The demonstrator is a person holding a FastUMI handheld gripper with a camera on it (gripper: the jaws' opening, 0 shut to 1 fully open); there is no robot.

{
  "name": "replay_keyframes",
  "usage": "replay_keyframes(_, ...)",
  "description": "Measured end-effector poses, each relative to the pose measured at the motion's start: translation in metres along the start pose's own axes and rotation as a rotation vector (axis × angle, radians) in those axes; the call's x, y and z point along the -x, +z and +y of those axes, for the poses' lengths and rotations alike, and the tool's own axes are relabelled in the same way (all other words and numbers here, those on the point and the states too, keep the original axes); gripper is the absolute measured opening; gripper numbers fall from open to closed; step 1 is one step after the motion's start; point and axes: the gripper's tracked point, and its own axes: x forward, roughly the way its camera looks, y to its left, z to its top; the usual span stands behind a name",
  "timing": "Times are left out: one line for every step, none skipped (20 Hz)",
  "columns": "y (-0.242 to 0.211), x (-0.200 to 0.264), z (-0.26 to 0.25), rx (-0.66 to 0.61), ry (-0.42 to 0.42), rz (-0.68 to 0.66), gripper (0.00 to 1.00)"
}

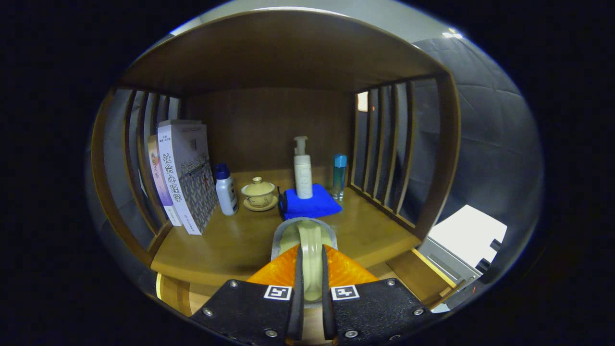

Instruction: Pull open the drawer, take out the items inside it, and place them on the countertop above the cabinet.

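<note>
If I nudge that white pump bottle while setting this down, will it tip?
Probably. The pump bottle is tall and narrow, and it seems to stand on the soft blue cloth, an unsteady base. It lies just beyond the gripper, shut on a pale green item.

Dim, warm light falls from above; the brown wooden countertop point(230, 245) shines softly, while fisheye distortion bends the edges strongly.
</note>
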Motion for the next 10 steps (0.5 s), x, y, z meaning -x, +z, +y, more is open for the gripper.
replay_keyframes(0.0,-0.006,0.008,0.017,0.019,0.008,0.16)
replay_keyframes(-0.001,-0.014,0.016,0.033,0.04,0.018,0.16)
replay_keyframes(-0.004,-0.021,0.022,0.053,0.051,0.04,0.16)
replay_keyframes(-0.007,-0.029,0.03,0.065,0.068,0.053,0.16)
replay_keyframes(-0.009,-0.036,0.039,0.072,0.089,0.064,0.16)
replay_keyframes(-0.012,-0.043,0.047,0.075,0.109,0.071,0.16)
replay_keyframes(-0.011,-0.049,0.052,0.085,0.12,0.079,0.16)
replay_keyframes(-0.011,-0.054,0.053,0.101,0.13,0.074,0.16)
replay_keyframes(-0.007,-0.056,0.052,0.099,0.133,0.067,0.17)
replay_keyframes(-0.008,-0.06,0.055,0.101,0.143,0.068,0.19)
